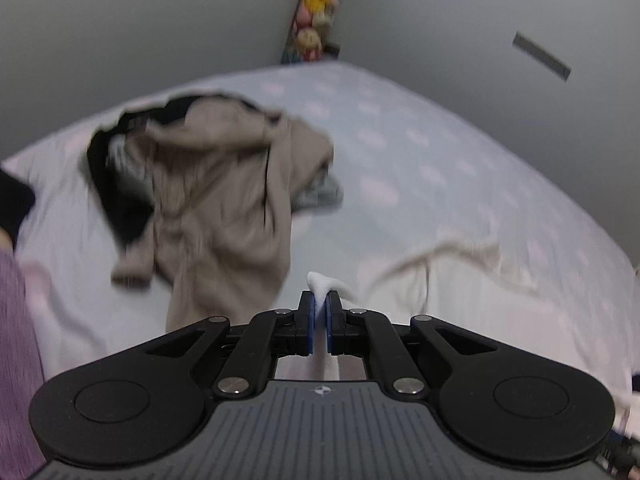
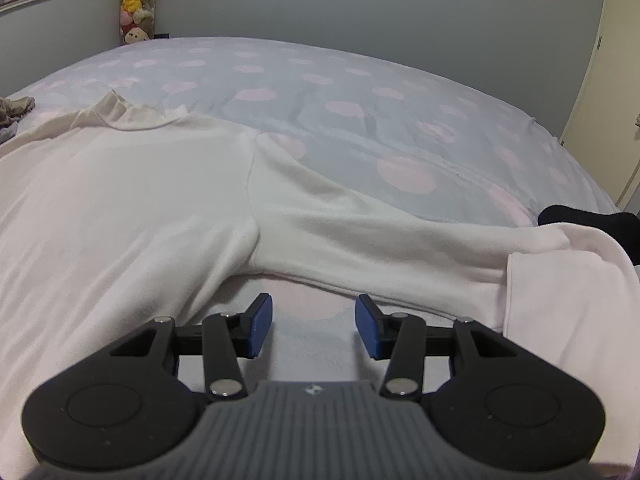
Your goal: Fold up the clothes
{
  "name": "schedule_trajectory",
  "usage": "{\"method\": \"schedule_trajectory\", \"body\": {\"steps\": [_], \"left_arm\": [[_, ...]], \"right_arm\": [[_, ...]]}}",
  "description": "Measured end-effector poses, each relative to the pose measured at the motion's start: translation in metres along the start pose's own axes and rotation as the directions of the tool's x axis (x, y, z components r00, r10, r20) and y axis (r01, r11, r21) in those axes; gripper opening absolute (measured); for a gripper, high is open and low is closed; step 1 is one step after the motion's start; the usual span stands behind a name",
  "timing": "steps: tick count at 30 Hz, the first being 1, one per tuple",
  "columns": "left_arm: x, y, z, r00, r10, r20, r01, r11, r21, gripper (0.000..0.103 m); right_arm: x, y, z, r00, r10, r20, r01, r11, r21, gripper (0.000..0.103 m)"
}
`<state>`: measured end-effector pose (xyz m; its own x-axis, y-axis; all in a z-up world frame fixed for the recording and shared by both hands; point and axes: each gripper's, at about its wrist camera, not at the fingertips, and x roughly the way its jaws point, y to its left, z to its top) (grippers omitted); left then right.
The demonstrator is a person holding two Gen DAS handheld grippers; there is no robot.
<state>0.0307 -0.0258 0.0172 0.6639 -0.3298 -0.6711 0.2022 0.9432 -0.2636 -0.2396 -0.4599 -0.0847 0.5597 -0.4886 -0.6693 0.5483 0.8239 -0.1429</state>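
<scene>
A fold of the white top (image 2: pixel 132 200) is pinched between the closed left tongs (image 1: pixel 320 300). The right tongs (image 2: pixel 314 326) are parted over the bed (image 2: pixel 360 92), nothing held. A beige garment (image 1: pixel 224 200) is heaped toward the bed's far left corner.

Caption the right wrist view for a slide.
Open right gripper poised over the bedsheet beside a white long-sleeved top's sleeve.

Soft, dim, even indoor light with only faint shadows fills both fisheye views, which bend the bed (image 2: pixel 400 92) and walls (image 2: pixel 320 4) at the edges; the left wrist view is smeared by motion blur over the beige clothes (image 1: pixel 216 200), the right one sharper.
</scene>
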Motion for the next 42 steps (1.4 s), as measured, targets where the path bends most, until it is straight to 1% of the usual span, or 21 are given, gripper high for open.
{"method": "schedule_trajectory", "body": {"steps": [3, 6, 9, 12, 15, 17, 20, 23, 27, 30, 33, 37, 41, 42], "left_arm": [[0.003, -0.002, 0.020, 0.999, 0.006, 0.045, -0.006, 1.000, 0.002, 0.004], [0.007, 0.001, 0.035, 0.997, 0.018, 0.070, -0.018, 1.000, 0.000, 0.004], [0.011, 0.009, 0.048, 0.992, 0.050, 0.113, -0.049, 0.999, -0.010, 0.004], [0.018, 0.025, 0.057, 0.988, 0.079, 0.134, -0.073, 0.996, -0.045, 0.004], [0.031, 0.041, 0.067, 0.978, 0.135, 0.157, -0.125, 0.990, -0.072, 0.004], [0.041, 0.048, 0.072, 0.968, 0.183, 0.173, -0.176, 0.983, -0.056, 0.004], [0.058, 0.064, 0.078, 0.955, 0.234, 0.182, -0.224, 0.972, -0.070, 0.004], [0.074, 0.076, 0.082, 0.948, 0.263, 0.178, -0.254, 0.965, -0.071, 0.004], [0.102, 0.087, 0.079, 0.948, 0.284, 0.144, -0.285, 0.959, -0.015, 0.004], [0.118, 0.097, 0.073, 0.948, 0.294, 0.122, -0.298, 0.955, 0.009, 0.004], [0.127, 0.108, 0.067, 0.943, 0.314, 0.108, -0.317, 0.948, 0.012, 0.004], [0.134, 0.118, 0.065, 0.932, 0.353, 0.087, -0.354, 0.935, 0.002, 0.004], [0.137, 0.112, 0.058, 0.939, 0.335, 0.083, -0.339, 0.940, 0.039, 0.005], [0.136, 0.109, 0.056, 0.938, 0.335, 0.088, -0.339, 0.940, 0.044, 0.006]], "right_arm": [[0.003, 0.001, 0.000, 1.000, -0.012, -0.012, 0.012, 1.000, -0.011, 0.050], [0.006, 0.004, -0.001, 1.000, -0.019, -0.020, 0.018, 0.999, -0.028, 0.050], [0.009, 0.006, -0.001, 0.999, -0.026, -0.028, 0.025, 0.999, -0.044, 0.050], [0.011, 0.009, -0.003, 0.999, -0.036, -0.024, 0.034, 0.998, -0.061, 0.050], [0.013, 0.010, -0.003, 0.999, -0.043, -0.026, 0.041, 0.996, -0.075, 0.050], [0.014, 0.012, -0.004, 0.999, -0.046, -0.028, 0.043, 0.996, -0.082, 0.050], [0.014, 0.013, -0.004, 0.998, -0.052, -0.029, 0.049, 0.995, -0.092, 0.051], [0.015, 0.015, -0.003, 0.998, -0.063, -0.030, 0.059, 0.993, -0.105, 0.052], [0.017, 0.022, -0.004, 0.996, -0.087, -0.027, 0.082, 0.987, -0.137, 0.052], [0.019, 0.027, -0.004, 0.994, -0.106, -0.024, 0.100, 0.981, -0.168, 0.052], [0.022, 0.030, -0.004, 0.993, -0.120, -0.019, 0.114, 0.975, -0.188, 0.052], [0.025, 0.035, -0.004, 0.990, -0.138, -0.011, 0.132, 0.969, -0.209, 0.052], [0.027, 0.037, -0.004, 0.989, -0.148, -0.001, 0.144, 0.963, -0.228, 0.052], [0.028, 0.037, -0.004, 0.989, -0.149, 0.000, 0.145, 0.963, -0.229, 0.052]]}}
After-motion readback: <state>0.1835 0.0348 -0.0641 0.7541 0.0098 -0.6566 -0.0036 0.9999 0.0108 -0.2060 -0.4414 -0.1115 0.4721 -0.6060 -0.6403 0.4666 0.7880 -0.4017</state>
